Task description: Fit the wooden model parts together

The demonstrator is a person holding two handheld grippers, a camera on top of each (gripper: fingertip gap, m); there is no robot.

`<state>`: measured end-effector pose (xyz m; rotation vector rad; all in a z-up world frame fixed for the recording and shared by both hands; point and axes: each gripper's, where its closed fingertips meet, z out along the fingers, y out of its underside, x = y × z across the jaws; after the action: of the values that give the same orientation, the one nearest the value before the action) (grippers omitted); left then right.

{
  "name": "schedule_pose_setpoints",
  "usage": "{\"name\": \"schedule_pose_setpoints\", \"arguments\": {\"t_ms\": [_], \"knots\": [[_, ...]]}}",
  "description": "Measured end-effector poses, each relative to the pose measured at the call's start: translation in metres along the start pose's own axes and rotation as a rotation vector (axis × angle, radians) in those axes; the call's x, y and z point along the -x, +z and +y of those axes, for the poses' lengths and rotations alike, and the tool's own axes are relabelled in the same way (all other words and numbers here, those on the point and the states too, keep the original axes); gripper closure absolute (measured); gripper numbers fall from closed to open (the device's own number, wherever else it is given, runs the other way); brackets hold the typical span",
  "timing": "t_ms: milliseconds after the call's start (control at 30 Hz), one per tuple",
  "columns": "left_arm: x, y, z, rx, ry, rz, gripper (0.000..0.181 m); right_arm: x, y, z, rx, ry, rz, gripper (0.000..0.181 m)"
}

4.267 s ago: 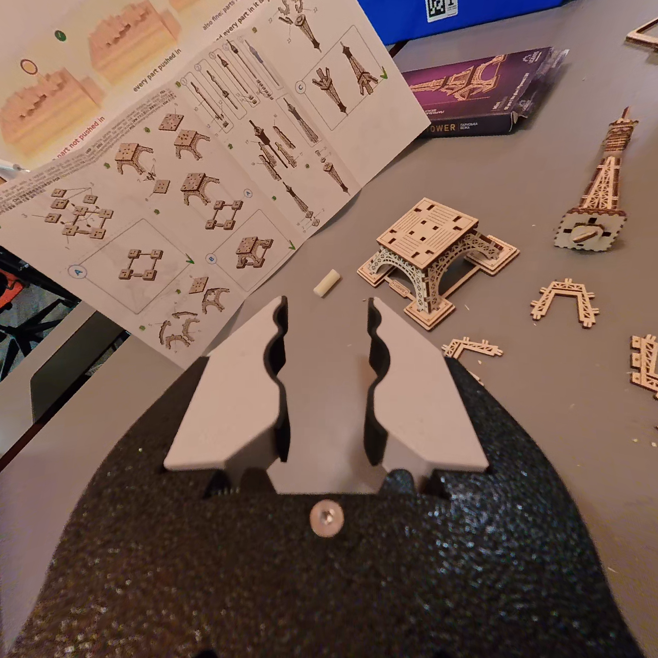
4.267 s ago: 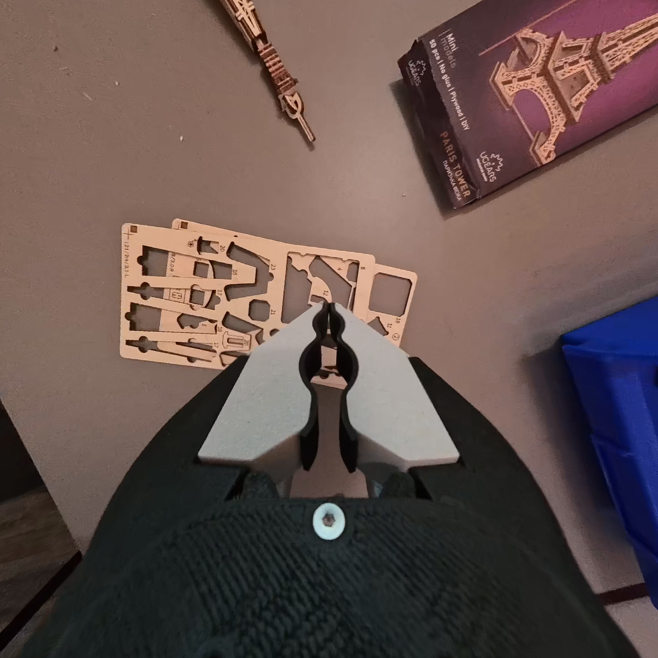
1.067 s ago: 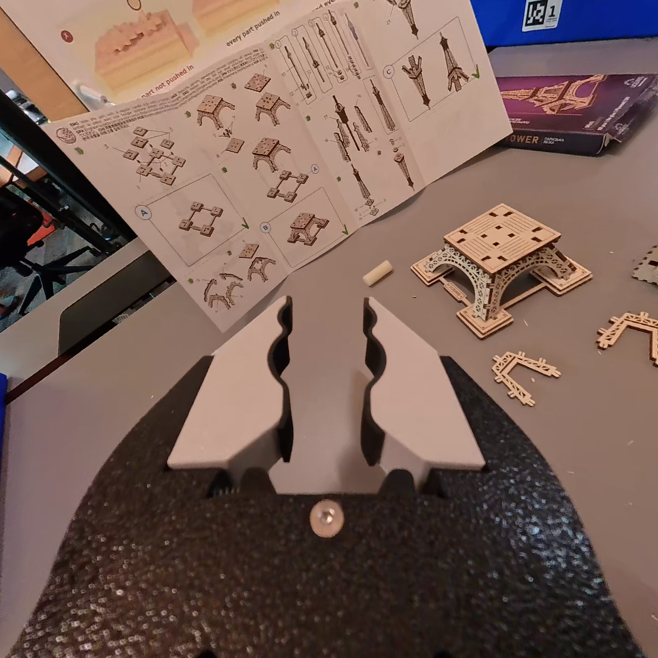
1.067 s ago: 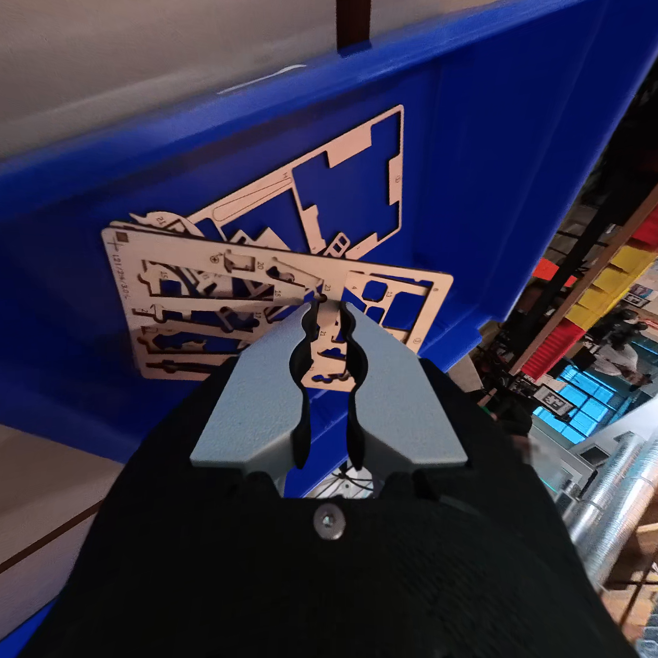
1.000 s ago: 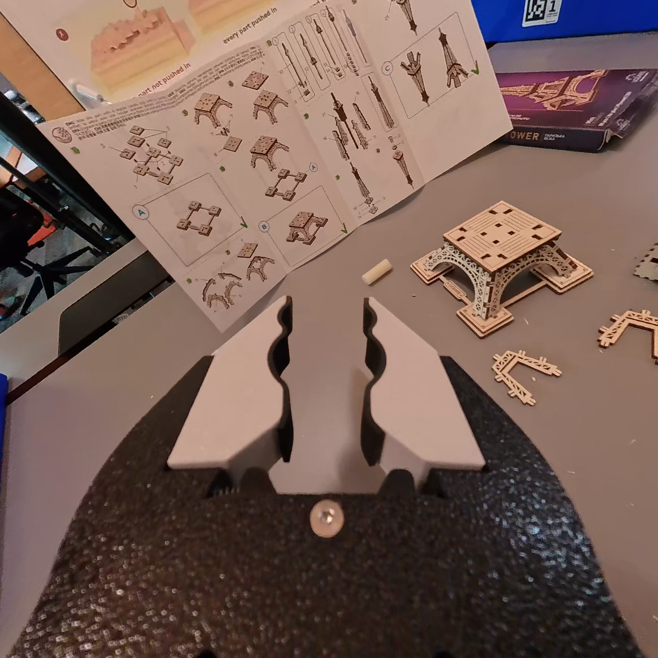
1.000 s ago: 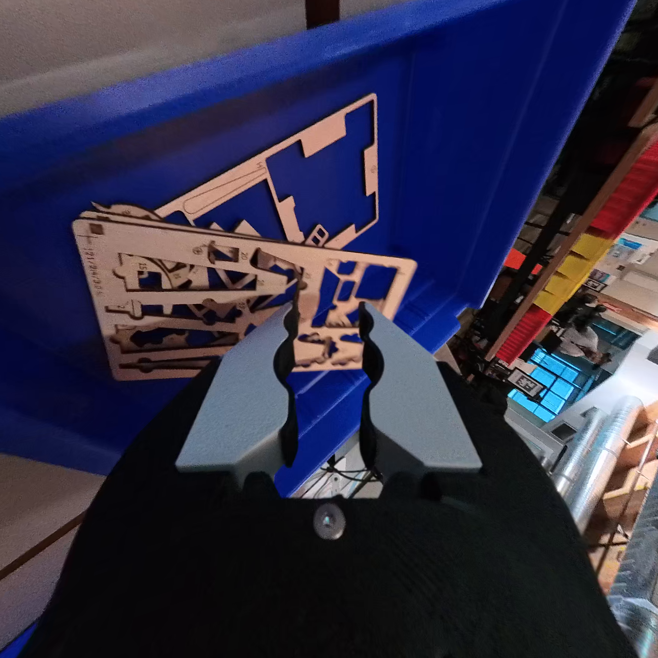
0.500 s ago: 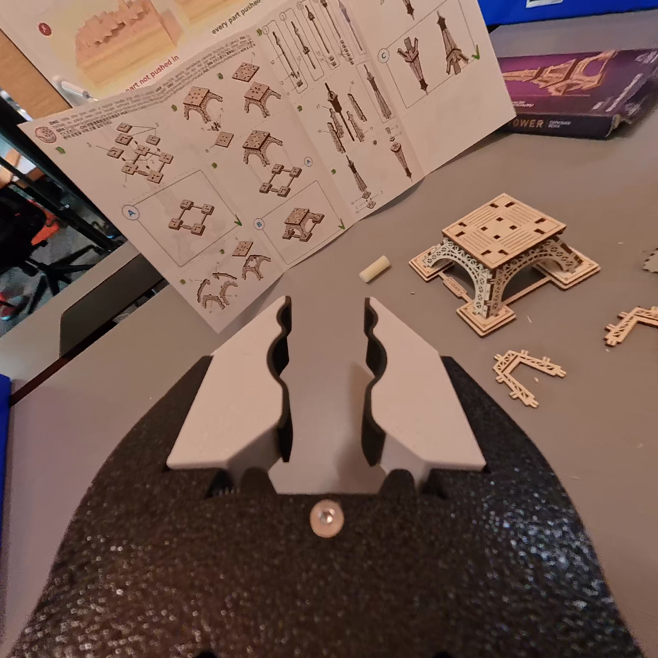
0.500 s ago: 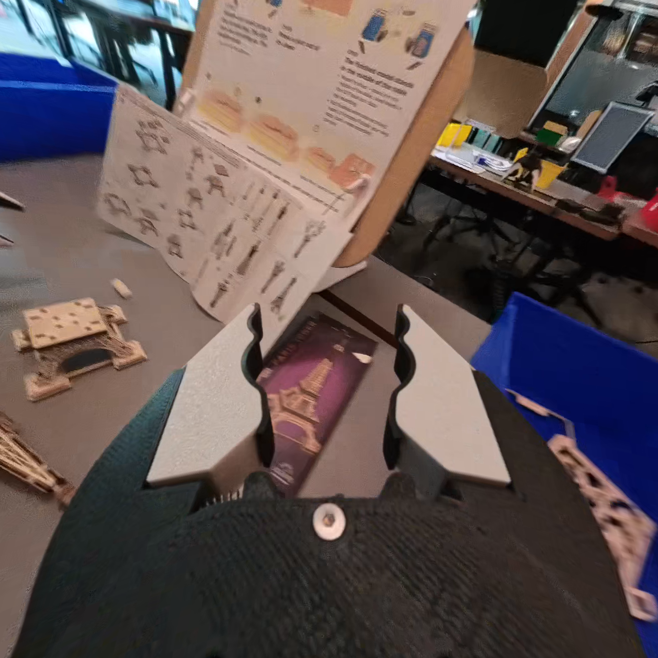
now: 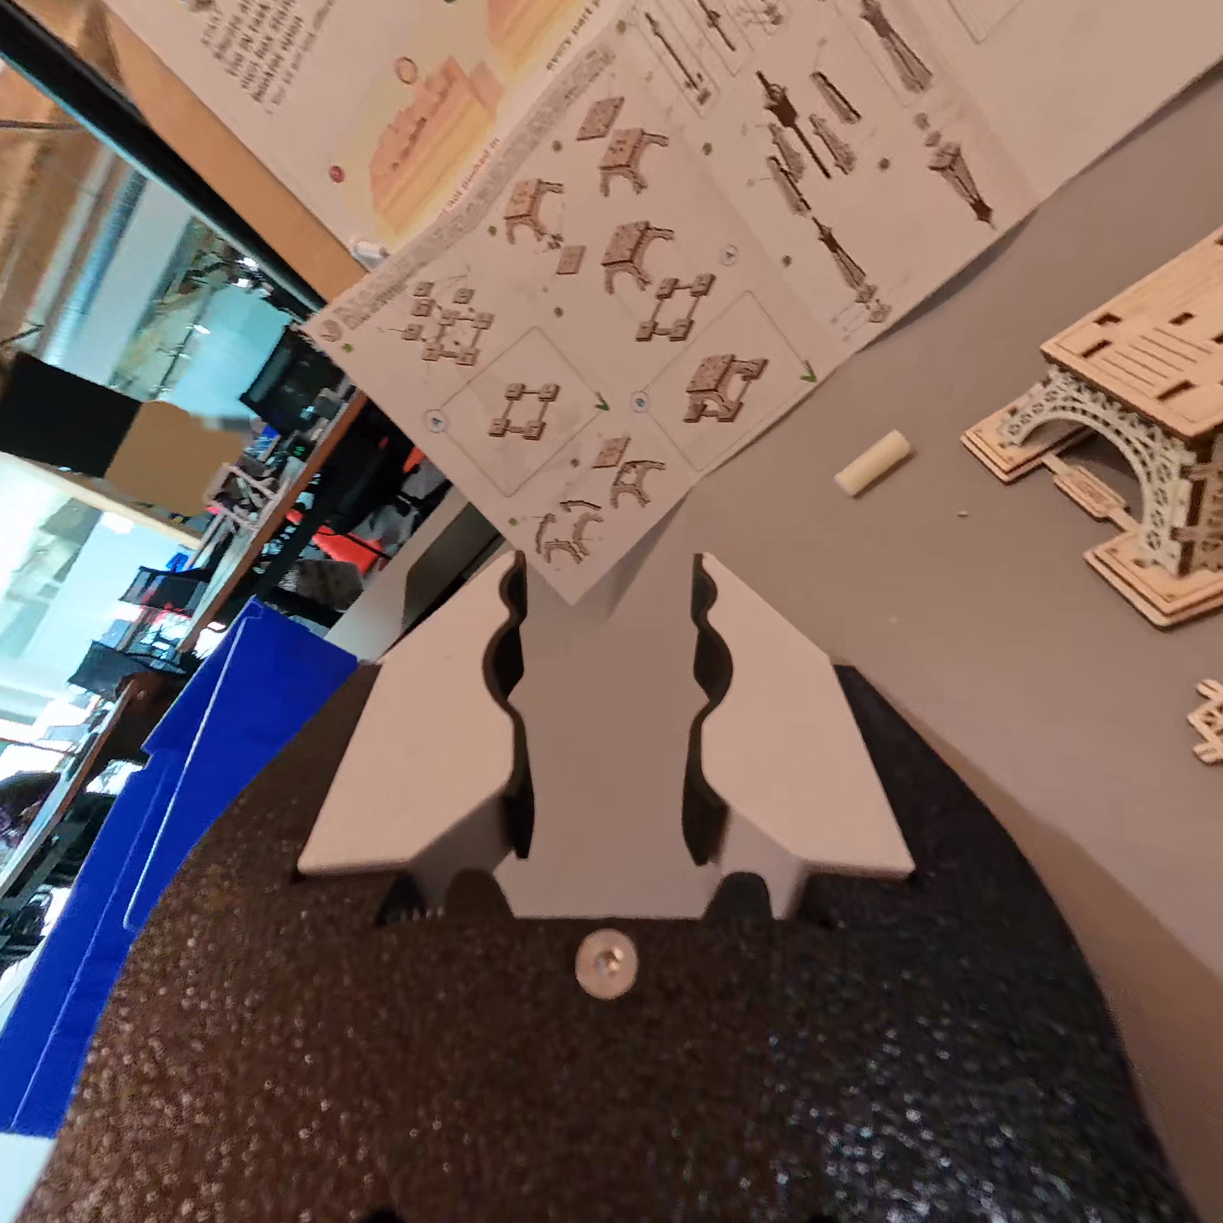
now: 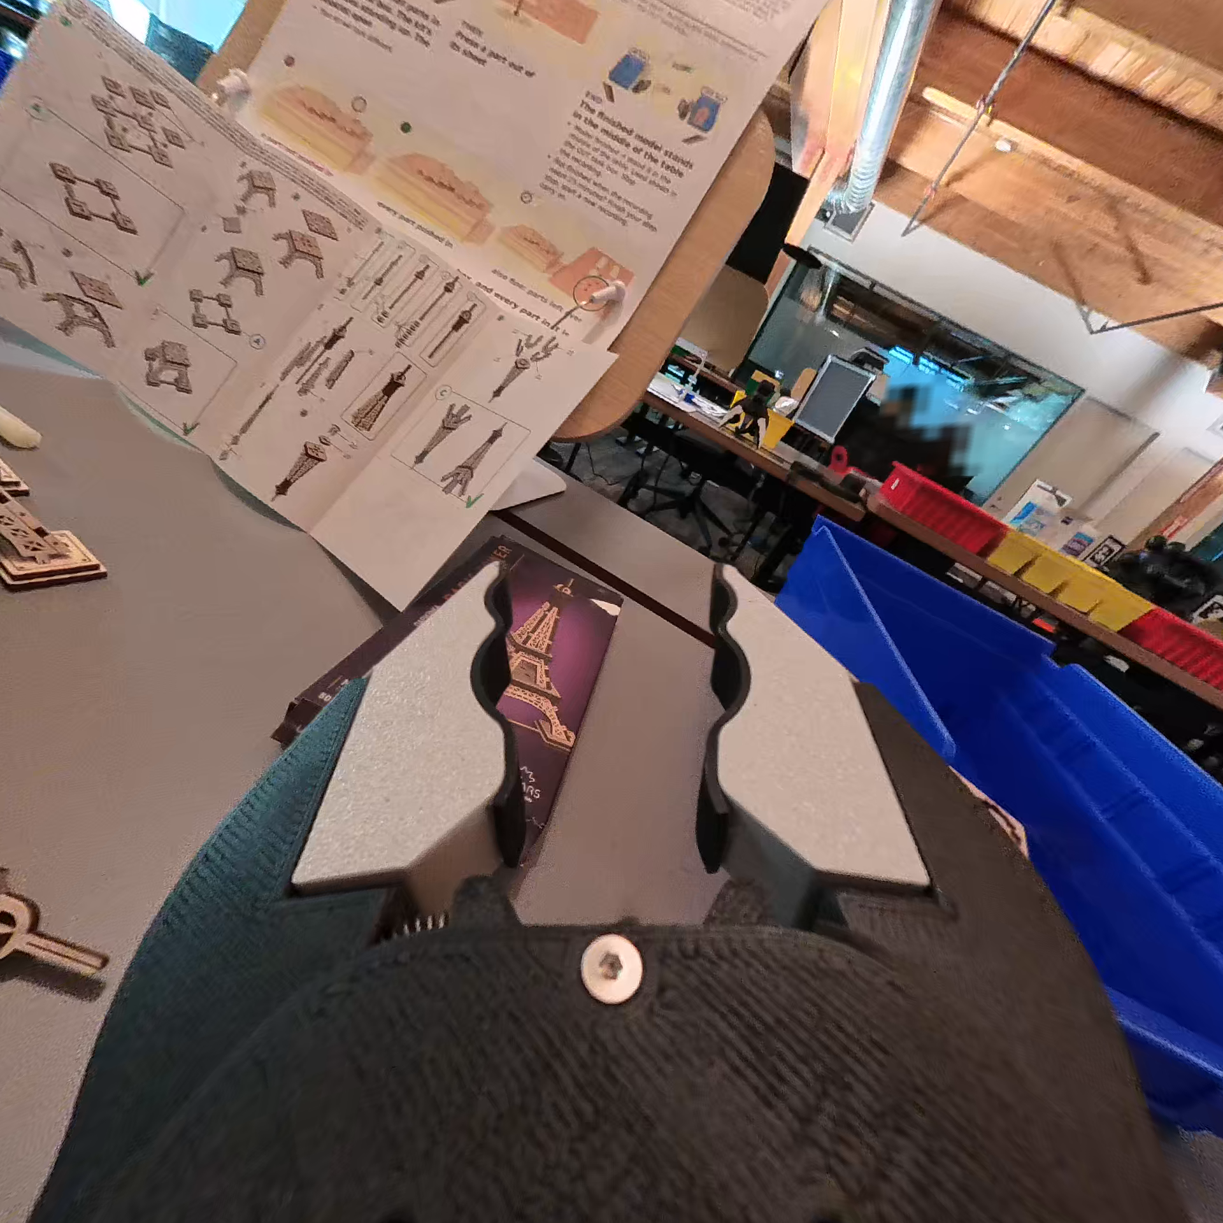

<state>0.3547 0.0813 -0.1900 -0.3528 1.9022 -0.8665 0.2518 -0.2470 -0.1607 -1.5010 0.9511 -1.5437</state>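
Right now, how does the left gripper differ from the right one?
The left gripper has a speckled black body; the right gripper has a ribbed, darker body. The left points at the corner of the instruction sheet; the right points over the purple box, beside the blue bin. The right's jaws look slightly wider apart. Both are open, empty, and have pale grey fingers with wavy black pads.

Grey table (image 9: 860, 662), wooden tower base (image 9: 1138, 423), purple box (image 10: 562, 662)

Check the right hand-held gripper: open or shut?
Open. The right hand-held gripper shows a wide gap between its fingers, nothing held; the purple box shows through it.
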Motion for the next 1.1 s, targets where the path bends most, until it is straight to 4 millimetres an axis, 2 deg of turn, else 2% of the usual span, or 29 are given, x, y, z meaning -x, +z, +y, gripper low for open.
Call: {"name": "schedule_pose_setpoints", "arguments": {"t_ms": [233,400,567,800,967,1100], "knots": [[0.019,0.004,0.009,-0.018,0.063,-0.168,0.129,0.000,0.000,-0.001,-0.012,-0.085,0.057,0.122],[0.018,0.007,0.016,0.004,0.077,-0.166,0.131,0.001,0.001,0.001,-0.008,-0.156,0.079,0.125],[0.020,0.003,0.015,-0.008,0.087,-0.186,0.134,-0.001,0.002,0.004,0.002,-0.182,0.096,0.124],[0.014,0.006,0.019,-0.005,0.109,-0.177,0.137,0.010,0.005,0.007,0.017,-0.248,0.060,0.126],[0.012,0.009,0.023,-0.001,0.176,-0.202,0.139,0.005,0.008,0.005,0.005,-0.253,0.099,0.129],[0.012,0.007,0.018,-0.019,0.184,-0.203,0.140,0.006,0.010,0.005,-0.007,-0.266,0.092,0.129]]}}
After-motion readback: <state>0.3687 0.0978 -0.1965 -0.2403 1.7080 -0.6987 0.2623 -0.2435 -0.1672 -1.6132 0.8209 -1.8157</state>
